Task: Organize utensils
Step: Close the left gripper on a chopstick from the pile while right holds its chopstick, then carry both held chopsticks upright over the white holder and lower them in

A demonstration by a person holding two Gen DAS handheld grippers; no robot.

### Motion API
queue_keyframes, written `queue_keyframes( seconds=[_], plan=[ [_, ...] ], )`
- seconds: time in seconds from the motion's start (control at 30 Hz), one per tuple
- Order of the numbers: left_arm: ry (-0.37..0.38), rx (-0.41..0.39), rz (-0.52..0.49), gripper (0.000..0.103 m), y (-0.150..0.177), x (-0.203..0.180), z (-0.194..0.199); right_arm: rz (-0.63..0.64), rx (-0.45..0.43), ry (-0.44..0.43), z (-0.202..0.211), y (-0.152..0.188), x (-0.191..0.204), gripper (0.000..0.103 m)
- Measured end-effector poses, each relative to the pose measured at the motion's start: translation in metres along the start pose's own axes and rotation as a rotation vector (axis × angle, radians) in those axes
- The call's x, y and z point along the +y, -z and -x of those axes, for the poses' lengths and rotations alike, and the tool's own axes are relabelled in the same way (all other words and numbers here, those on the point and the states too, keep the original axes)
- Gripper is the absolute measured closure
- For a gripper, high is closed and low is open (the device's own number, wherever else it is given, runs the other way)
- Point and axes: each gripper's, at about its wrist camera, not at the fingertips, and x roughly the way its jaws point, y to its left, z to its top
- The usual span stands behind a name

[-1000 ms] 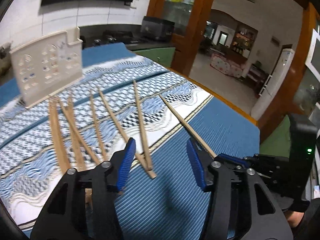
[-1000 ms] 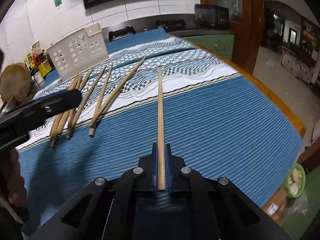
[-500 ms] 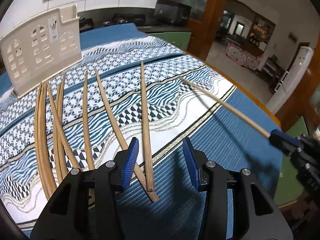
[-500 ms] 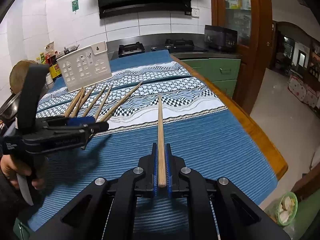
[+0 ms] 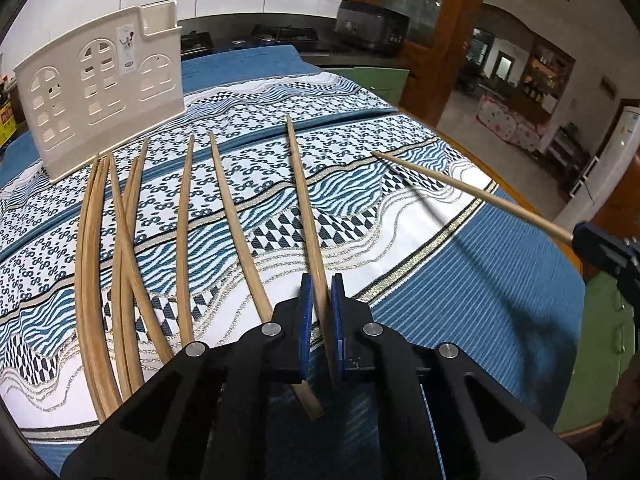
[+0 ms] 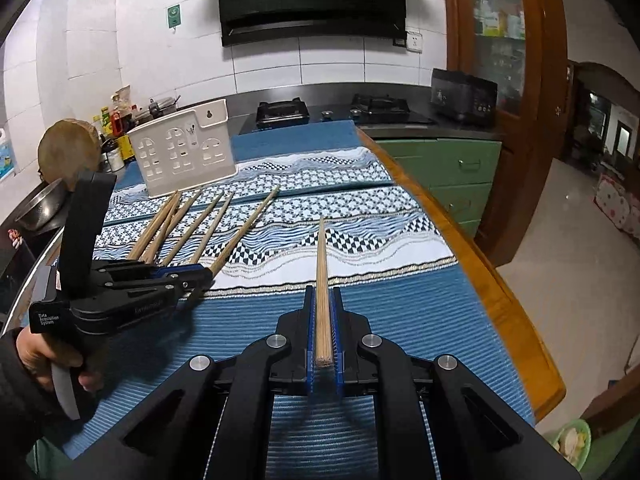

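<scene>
Two chopsticks are clenched, one in the left tongs (image 5: 319, 300), one in the right tongs (image 6: 323, 312); the white holder (image 6: 182, 156) looks unfilled, the others lying on the worktop (image 6: 420, 312).

Patterned blue tablecloth (image 6: 400, 304), black range hood (image 6: 312, 0), gas stove (image 6: 332, 110), green cabinet (image 6: 460, 176)

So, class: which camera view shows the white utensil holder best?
The left wrist view: the white utensil holder is large, with its arched cut-outs and label clear, beyond the chopstick tips. The right wrist view shows it whole but smaller and farther off, near the stove.
</scene>
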Motion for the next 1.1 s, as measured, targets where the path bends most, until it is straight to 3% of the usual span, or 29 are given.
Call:
queue_keyframes(
  seconds=[0.37, 0.57, 0.87, 1.1],
  plan=[
    [-0.091, 0.015, 0.030, 0.090, 0.000, -0.013, -0.009, -0.010, -0.002, -0.023, -0.003, 0.002, -0.005, 0.096],
    [-0.100, -0.012, 0.066, 0.097, -0.004, -0.009, 0.004, 0.012, -0.026, -0.047, 0.005, -0.011, -0.006, 0.096],
    [-0.080, -0.161, 0.057, 0.097, -0.036, 0.009, 0.076, 0.096, -0.055, -0.130, 0.014, -0.076, -0.009, 0.096],
    [-0.072, -0.230, 0.052, 0.097, -0.068, 0.028, 0.114, 0.160, -0.030, -0.195, 0.009, -0.141, 0.003, 0.096]
  ],
)
